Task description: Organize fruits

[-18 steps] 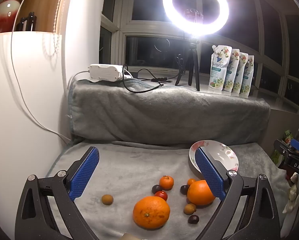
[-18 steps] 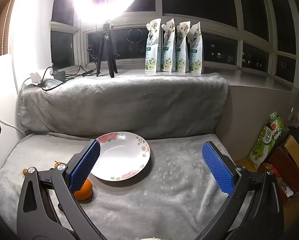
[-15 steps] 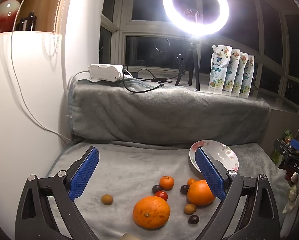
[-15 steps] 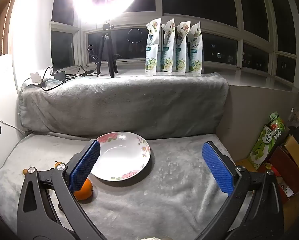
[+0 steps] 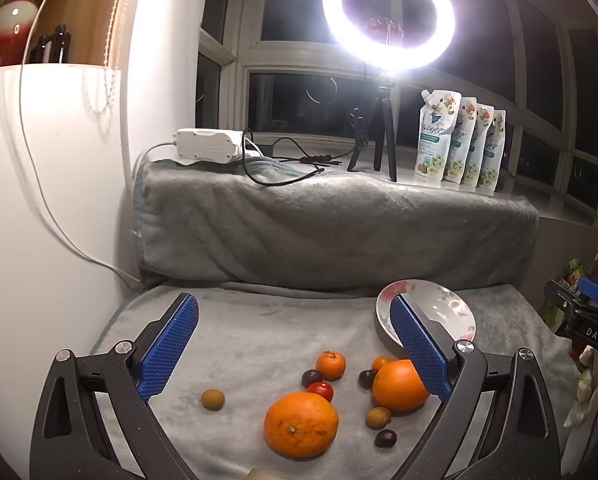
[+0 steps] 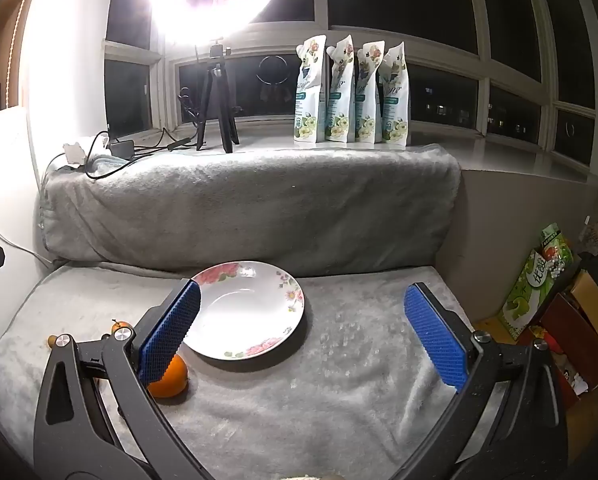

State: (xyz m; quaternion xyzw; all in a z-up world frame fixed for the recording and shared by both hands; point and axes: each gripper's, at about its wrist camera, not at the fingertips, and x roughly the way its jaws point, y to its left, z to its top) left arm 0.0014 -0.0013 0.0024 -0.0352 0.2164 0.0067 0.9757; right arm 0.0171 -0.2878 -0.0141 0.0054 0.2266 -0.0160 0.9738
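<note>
In the left wrist view, loose fruit lies on the grey blanket (image 5: 259, 332): a large orange (image 5: 301, 424), a second orange (image 5: 399, 384), a small tangerine (image 5: 331, 365), a red tomato (image 5: 321, 390), dark plums (image 5: 386, 438) and brown longans (image 5: 213, 399). A white flowered plate (image 5: 451, 308) sits empty at the right. My left gripper (image 5: 295, 352) is open above the fruit. My right gripper (image 6: 303, 336) is open and empty above the blanket, next to the plate (image 6: 247, 308); an orange (image 6: 169, 378) shows behind its left finger.
A blanket-covered ledge (image 5: 331, 216) rises behind. On the sill stand a ring light on a tripod (image 5: 383, 132), a white power strip (image 5: 207, 144) with cables, and several pouches (image 6: 351, 96). A white wall (image 5: 39, 240) is at the left. Boxes and bags (image 6: 555, 296) stand at the right.
</note>
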